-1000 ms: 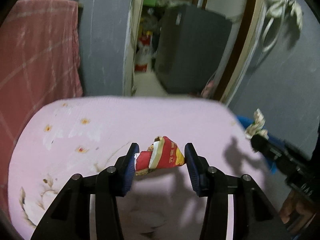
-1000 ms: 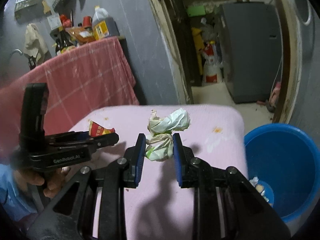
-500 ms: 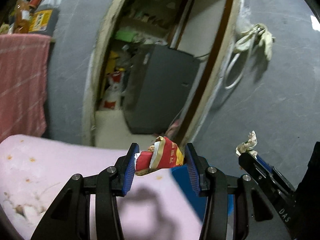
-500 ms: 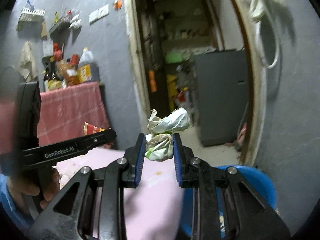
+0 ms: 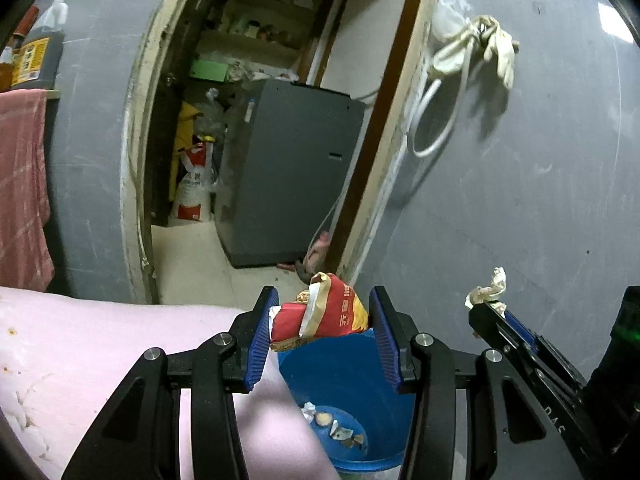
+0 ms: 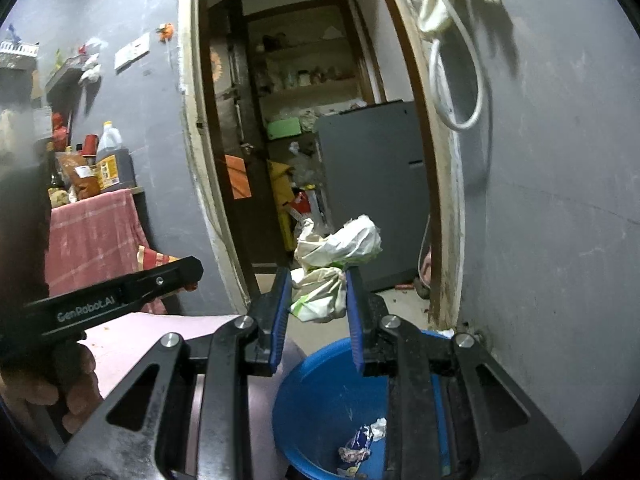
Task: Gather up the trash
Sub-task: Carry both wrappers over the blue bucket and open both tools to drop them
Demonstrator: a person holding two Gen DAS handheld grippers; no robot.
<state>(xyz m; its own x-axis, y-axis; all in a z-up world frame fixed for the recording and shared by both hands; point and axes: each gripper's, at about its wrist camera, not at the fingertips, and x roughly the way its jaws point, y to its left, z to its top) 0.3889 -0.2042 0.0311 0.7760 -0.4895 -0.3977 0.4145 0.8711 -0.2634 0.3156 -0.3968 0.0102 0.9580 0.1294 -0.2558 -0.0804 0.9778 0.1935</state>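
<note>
My left gripper [image 5: 322, 316] is shut on a crumpled red and yellow snack wrapper [image 5: 320, 314], held above the near rim of a blue bucket [image 5: 348, 376]. My right gripper [image 6: 318, 300] is shut on a crumpled white and green paper wad [image 6: 328, 276], held over the same blue bucket [image 6: 320, 396]. Several scraps lie at the bucket's bottom. The right gripper's tip with its wad [image 5: 486, 290] shows at the right of the left wrist view. The left gripper [image 6: 188, 270] shows at the left of the right wrist view, a hand below it.
A pink-covered table [image 5: 80, 344] lies left of the bucket. A grey wall [image 5: 540, 200] stands close on the right, with a hose and gloves [image 5: 476, 48] hung on it. Ahead, a doorway opens to a storeroom with a grey appliance [image 5: 288, 172]. A red cloth [image 6: 92, 236] drapes a counter with bottles.
Both grippers swung right with their trash, from over the pink table to over the blue bucket. The views also tilted upward, and neither grip changed.
</note>
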